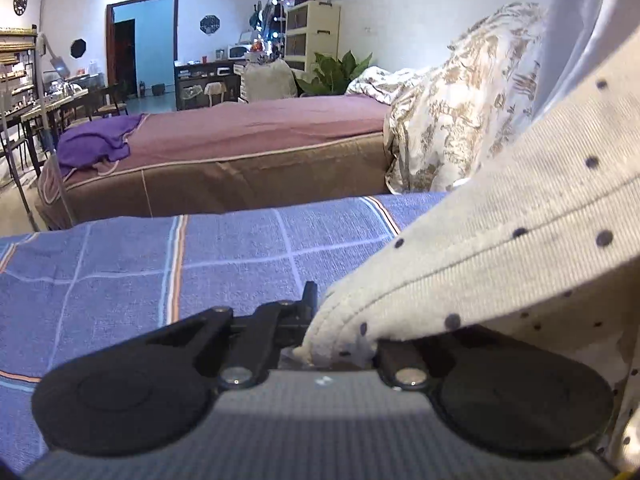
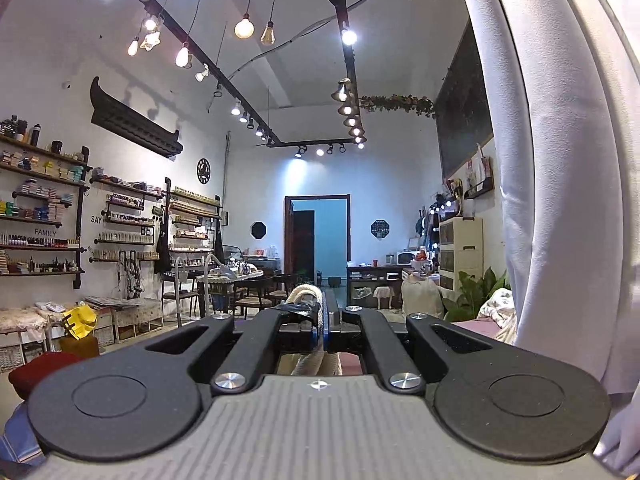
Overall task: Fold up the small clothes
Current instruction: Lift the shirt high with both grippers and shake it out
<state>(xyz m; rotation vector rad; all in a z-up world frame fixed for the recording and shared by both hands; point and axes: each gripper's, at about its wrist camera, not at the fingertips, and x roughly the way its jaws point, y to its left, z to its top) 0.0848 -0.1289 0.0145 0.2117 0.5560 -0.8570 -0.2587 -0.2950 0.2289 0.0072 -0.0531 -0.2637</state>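
While both jaws clamp it, the dotted cream garment point(image 1: 500, 240) hangs between them.

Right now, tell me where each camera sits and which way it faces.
Left wrist: on the left tongs, angled down over the blue checked cover; tongs shut on a dotted garment.
Right wrist: on the right tongs, facing level across the shop; shut on cream cloth; white sleeve right.
Shared: the blue doorway.

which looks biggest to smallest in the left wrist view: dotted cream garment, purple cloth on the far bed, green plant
1. dotted cream garment, though it lies right at the camera, which inflates it
2. purple cloth
3. green plant, close to the cloth in apparent size
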